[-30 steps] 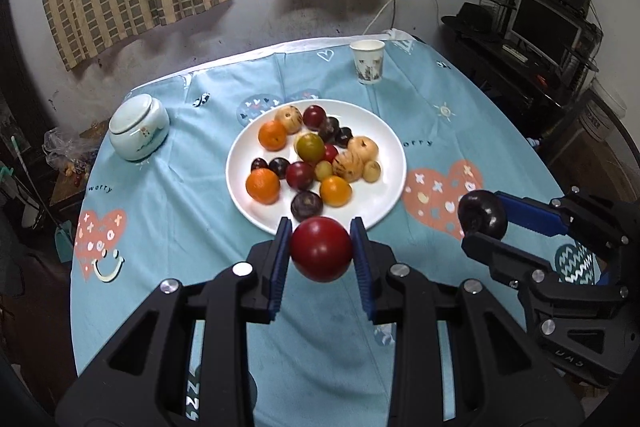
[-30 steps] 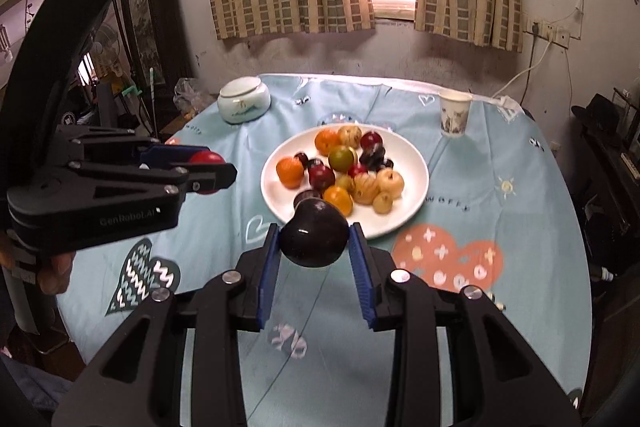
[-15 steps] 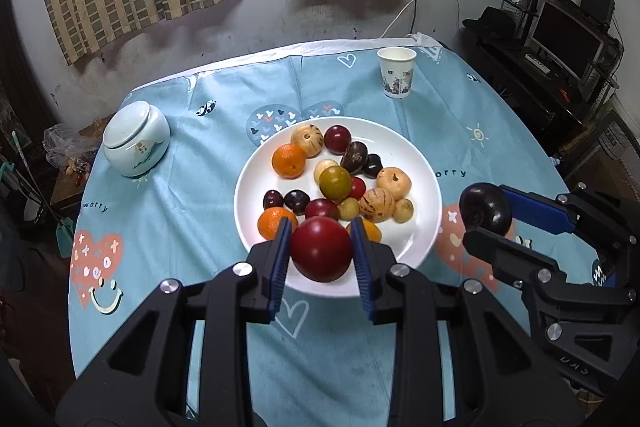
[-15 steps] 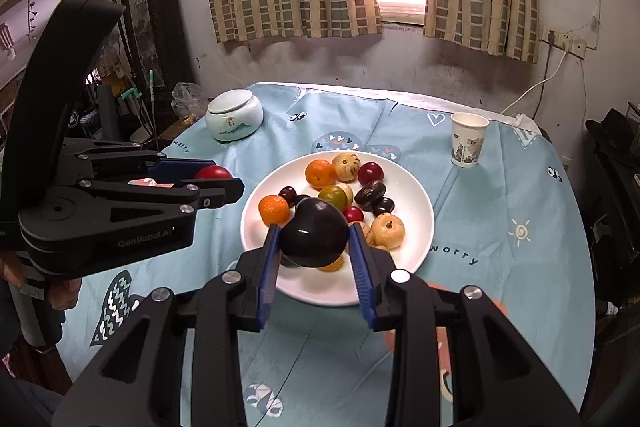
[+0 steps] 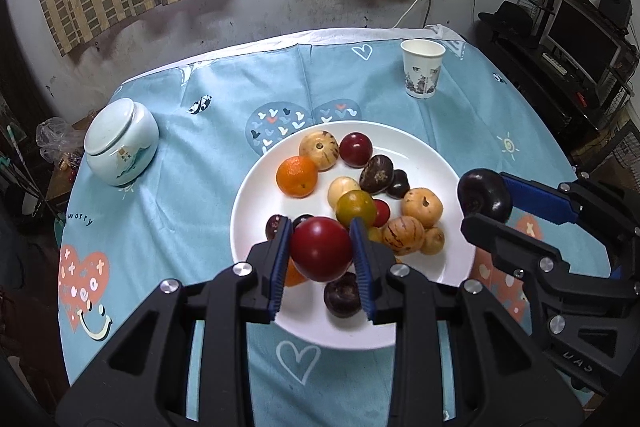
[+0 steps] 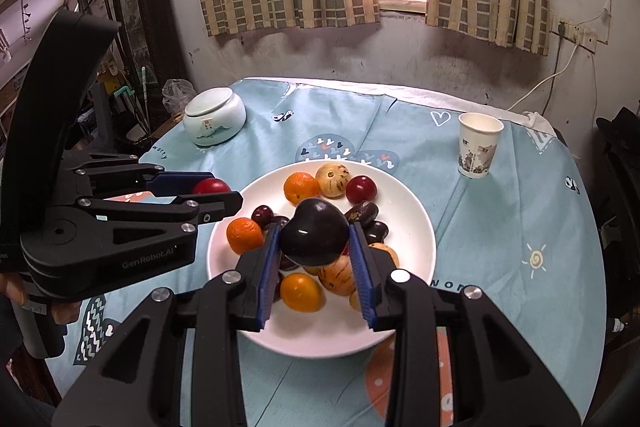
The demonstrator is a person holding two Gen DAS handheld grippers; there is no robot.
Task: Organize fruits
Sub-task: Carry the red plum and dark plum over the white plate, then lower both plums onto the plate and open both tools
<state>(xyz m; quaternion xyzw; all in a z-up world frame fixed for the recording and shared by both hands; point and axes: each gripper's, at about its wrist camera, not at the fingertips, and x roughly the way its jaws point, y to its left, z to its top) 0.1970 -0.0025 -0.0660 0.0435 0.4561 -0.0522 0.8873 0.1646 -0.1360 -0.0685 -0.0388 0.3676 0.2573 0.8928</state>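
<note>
Left gripper clamped on red fruit, right gripper clamped on dark plum, both above white plate of fruit.

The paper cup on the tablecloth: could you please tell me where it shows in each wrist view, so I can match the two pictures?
Left wrist view: the paper cup stands upper right, beyond the far rim of the white plate.
Right wrist view: the paper cup stands right of centre, beyond the plate and to its right.
Shared landmark: the lidded jar, on the cloth across the plate from the cup.
</note>
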